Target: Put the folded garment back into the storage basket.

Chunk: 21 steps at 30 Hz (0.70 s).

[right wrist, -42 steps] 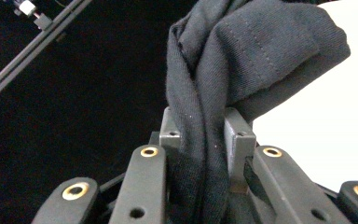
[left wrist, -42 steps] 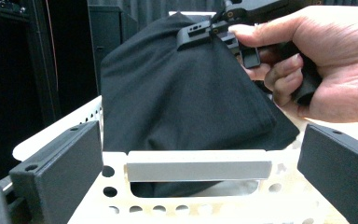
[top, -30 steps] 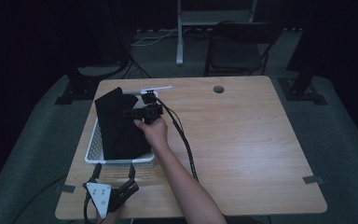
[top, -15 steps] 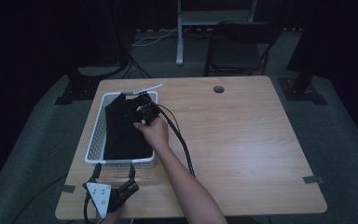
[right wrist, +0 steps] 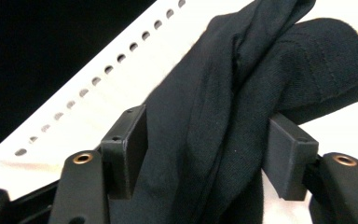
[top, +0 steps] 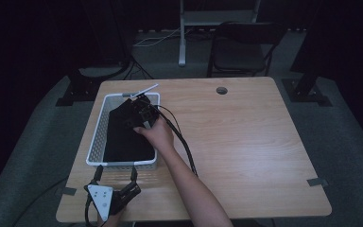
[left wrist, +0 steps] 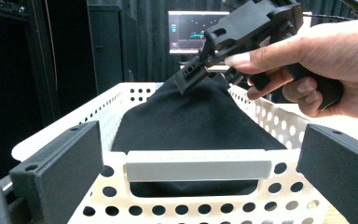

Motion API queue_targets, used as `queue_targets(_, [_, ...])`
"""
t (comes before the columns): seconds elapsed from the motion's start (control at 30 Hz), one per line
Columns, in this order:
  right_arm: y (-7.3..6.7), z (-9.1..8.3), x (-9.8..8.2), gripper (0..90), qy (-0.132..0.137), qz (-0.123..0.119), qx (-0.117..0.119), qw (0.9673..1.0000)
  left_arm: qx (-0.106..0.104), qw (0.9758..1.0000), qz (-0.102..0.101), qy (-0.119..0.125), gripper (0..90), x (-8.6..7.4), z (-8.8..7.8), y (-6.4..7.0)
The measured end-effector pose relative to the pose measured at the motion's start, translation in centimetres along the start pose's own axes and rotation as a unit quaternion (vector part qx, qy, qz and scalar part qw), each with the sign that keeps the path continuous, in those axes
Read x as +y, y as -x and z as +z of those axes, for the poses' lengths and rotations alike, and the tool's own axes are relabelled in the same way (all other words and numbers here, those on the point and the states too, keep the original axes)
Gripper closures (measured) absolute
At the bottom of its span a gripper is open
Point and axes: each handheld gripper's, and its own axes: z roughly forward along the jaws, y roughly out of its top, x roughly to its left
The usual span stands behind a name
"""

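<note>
1. Over the far end of the white basket (top: 99, 142), the right gripper (top: 139, 111) has its nose down on the black cloth (top: 125, 137), which lies inside the basket and covers most of its floor, humped up toward the far wall.
2. Its jaws have just been opening: in the right gripper view a thick fold of the cloth (right wrist: 223, 116) runs between the two black pads (right wrist: 128, 140), which stand parted on either side of it rather than clamping it, so I judge this a release.
3. The left gripper (top: 116, 176) sits near the table's front edge, jaws spread wide and empty, pointing at the basket's near wall (left wrist: 196, 165).
4. Risk, as I judge it: the soft fabric bunched between the pads may snag on a pad edge, so a lift could drag the cloth back out or over the rim.
5. A second risk: the basket is light perforated plastic, and a snagged pull could tip or slide it on the smooth wooden table (top: 246, 142).
6. Materials: the cloth is matte woven fabric, limp, with a stitched seam and deep folds; the basket is rigid, rectangular, with rows of round holes and a flat handle bar; the pads are blocky, hard-edged and dull black.
</note>
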Motion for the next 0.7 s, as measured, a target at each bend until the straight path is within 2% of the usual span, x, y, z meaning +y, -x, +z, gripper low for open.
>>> queue_targets(0.13, [-0.1,-0.1,0.0,34.6,-0.008,-0.005,-0.005,0.9999,0.000,1.0000,0.000,0.000,1.3,0.0,0.0,0.0])
queue_targets(0.2, [-0.3,0.0,0.0,26.8,-0.014,-0.009,-0.012,0.9998,0.000,1.0000,0.000,0.000,1.3,0.0,0.0,0.0])
queue_targets(0.23, [-0.3,0.0,0.0,26.8,-0.014,-0.009,-0.012,0.9998,0.000,1.0000,0.000,0.000,1.3,0.0,0.0,0.0])
queue_targets(0.3, [-0.7,0.3,0.0,21.4,-0.029,-0.016,-0.030,0.9990,0.000,1.0000,0.000,0.000,1.3,0.0,0.0,0.0])
queue_targets(0.43, [-0.8,0.8,-0.2,12.1,-0.043,-0.010,-0.051,0.9978,0.000,1.0000,0.000,0.000,1.3,0.0,0.0,0.0])
queue_targets(0.5, [-0.8,0.9,-0.3,7.0,-0.051,-0.019,-0.062,0.9966,0.000,1.0000,0.000,0.000,1.3,0.0,0.0,0.0])
queue_targets(0.57, [-0.9,1.0,-0.3,2.9,-0.056,-0.028,-0.056,0.9965,0.000,1.0000,0.000,0.000,1.3,0.0,0.0,0.0])
queue_targets(0.7, [-1.2,0.8,-0.3,1.6,-0.057,-0.041,-0.047,0.9965,0.000,1.0000,0.000,0.000,1.3,0.0,0.0,0.0])
